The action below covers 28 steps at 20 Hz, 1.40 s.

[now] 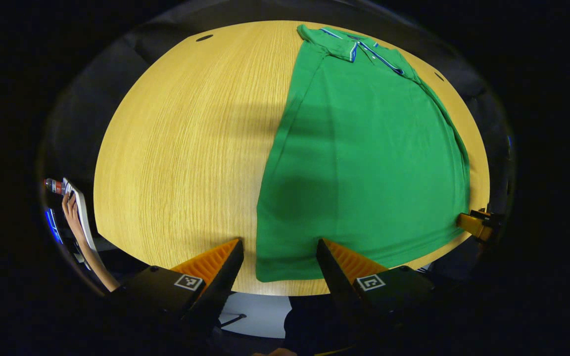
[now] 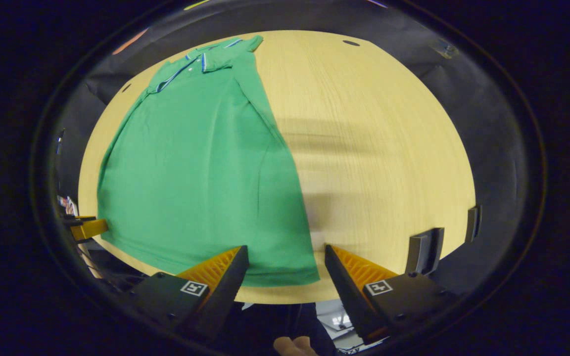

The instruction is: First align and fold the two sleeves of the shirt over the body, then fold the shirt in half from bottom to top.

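The left gripper (image 1: 280, 257) and right gripper (image 2: 286, 262) both stand with fingers apart, holding nothing, each poised at a bottom corner of the green collared polo shirt (image 1: 364, 163). It lies flat, sleeves folded in, on the round wooden surface (image 1: 181, 148), long axis running away toward the collar; nothing blocks the hem.

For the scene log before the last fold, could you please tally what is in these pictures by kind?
Green polo shirt: 1
Wooden table: 1
Grippers: 2, the left gripper and right gripper, both open at the shirt's near hem
Black clamps on the table's edge: 2
Total: 6
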Motion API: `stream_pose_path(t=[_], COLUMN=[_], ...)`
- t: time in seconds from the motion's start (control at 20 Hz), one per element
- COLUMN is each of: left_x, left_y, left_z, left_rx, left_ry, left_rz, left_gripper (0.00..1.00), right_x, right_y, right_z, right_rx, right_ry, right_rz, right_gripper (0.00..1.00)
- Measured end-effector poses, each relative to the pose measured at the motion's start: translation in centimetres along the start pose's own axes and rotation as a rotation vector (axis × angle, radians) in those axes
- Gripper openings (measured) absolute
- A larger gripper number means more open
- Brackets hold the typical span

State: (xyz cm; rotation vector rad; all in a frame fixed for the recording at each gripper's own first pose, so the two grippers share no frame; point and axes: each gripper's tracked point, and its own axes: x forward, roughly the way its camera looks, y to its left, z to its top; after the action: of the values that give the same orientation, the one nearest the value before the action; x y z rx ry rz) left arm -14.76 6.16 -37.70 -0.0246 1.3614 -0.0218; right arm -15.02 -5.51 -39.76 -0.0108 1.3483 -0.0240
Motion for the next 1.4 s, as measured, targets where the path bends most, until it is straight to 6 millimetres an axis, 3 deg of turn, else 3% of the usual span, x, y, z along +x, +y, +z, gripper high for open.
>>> stream_pose_path(t=[0.4,0.45,0.5,0.55,0.6,0.65,0.8,0.85,0.9,0.95,1.0,1.1,1.4], left_x=[-1.8,1.0,-1.6,-1.3,-1.4,-1.4,-1.4,-1.4,-1.4,-1.4,-1.3,-1.4,-1.7], left_y=[-2.2,-0.8,-1.2,-2.3,-2.6,-2.8,-3.8,-4.1,-4.3,-4.5,-4.8,-4.8,-5.1], left_z=[3.6,0.4,1.2,3.2,3.3,3.2,3.1,3.2,3.2,3.3,3.3,3.4,3.2], left_rx=[0.014,0.012,0.01,0.014,0.015,0.02,0.055,0.055,0.047,0.039,0.035,0.002,0.0], left_ry=[0.085,0.088,0.09,0.092,0.091,0.087,0.086,0.089,0.092,0.094,0.093,0.076,0.051], left_rz=[-0.033,-0.032,-0.033,-0.033,-0.035,-0.037,-0.047,-0.05,-0.058,-0.063,-0.071,-0.082,-0.1], left_gripper=[0.97,0.97,0.97,0.96,0.9,0.86,0.56,0.57,0.37,0.32,0.2,0.06,0.03], right_x=[-0.6,-0.5,-0.5,-0.6,-0.5,-0.6,-0.6,-0.6,-0.6,-0.6,-0.7,-0.5,-0.7], right_y=[0.1,0.2,0.1,0.2,0.3,0.6,1.0,1.2,1.4,1.4,1.6,1.7,1.9], right_z=[-0.1,-0.4,-0.4,-0.3,-0.3,-0.2,-0.4,-0.4,-0.4,-0.4,-0.2,0.0,-0.2], right_rx=[-0.026,-0.021,-0.019,-0.015,-0.018,-0.026,-0.057,-0.067,-0.075,-0.082,-0.084,-0.086,-0.101], right_ry=[0.09,0.101,0.108,0.108,0.111,0.111,0.117,0.12,0.123,0.125,0.123,0.118,0.088], right_rz=[-0.004,-0.005,-0.006,-0.006,-0.005,-0.003,0.003,0.006,0.008,0.007,0.017,0.009,-0.002], right_gripper=[0.97,0.97,0.98,0.97,0.97,0.88,0.6,0.52,0.43,0.3,0.28,0.05,0.05])
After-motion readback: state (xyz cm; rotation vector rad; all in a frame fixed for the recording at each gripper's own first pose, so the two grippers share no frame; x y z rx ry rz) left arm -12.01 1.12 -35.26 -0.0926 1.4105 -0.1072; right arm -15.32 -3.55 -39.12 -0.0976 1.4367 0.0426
